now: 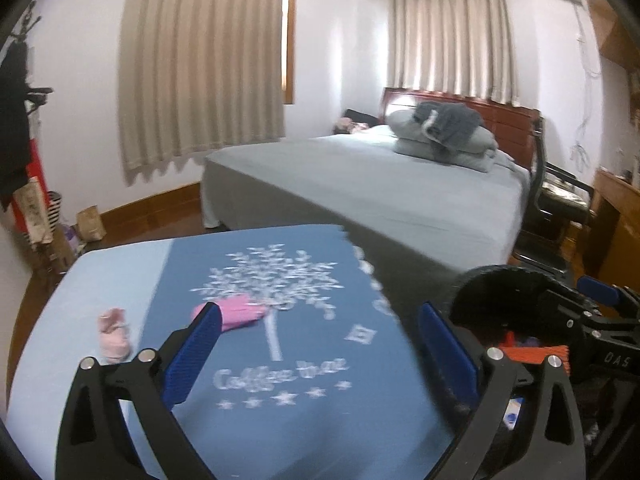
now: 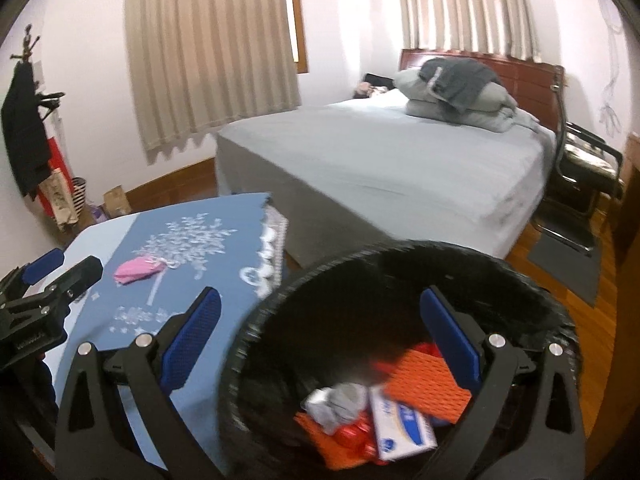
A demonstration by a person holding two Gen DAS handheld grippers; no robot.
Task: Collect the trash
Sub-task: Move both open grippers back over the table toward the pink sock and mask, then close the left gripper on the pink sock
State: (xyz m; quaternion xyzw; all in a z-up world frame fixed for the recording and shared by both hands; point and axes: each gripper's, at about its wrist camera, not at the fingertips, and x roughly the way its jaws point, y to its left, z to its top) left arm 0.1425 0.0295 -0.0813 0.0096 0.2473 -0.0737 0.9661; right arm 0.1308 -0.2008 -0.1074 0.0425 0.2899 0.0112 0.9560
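My left gripper [image 1: 320,356] stands open above a table with a blue tree-print cloth [image 1: 304,364], nothing between its blue pads. On the cloth lie a pink wrapper [image 1: 240,312] and, to its left, a pale pink crumpled scrap [image 1: 114,332]. My right gripper [image 2: 320,344] is open too and hovers over a black bin [image 2: 280,312] beside the table. In the bin lie an orange mesh piece [image 2: 424,384], a white box [image 2: 400,428], a grey crumpled wad [image 2: 336,400] and red bits. The right wrist view also shows the pink wrapper [image 2: 138,270] and the left gripper [image 2: 60,276].
A bed [image 1: 380,184] with grey sheets and folded bedding stands beyond the table. A black chair [image 2: 588,164] and a dark mat [image 2: 568,260] are on the wood floor to its right. Bags and a coat rack [image 1: 16,120] crowd the left wall.
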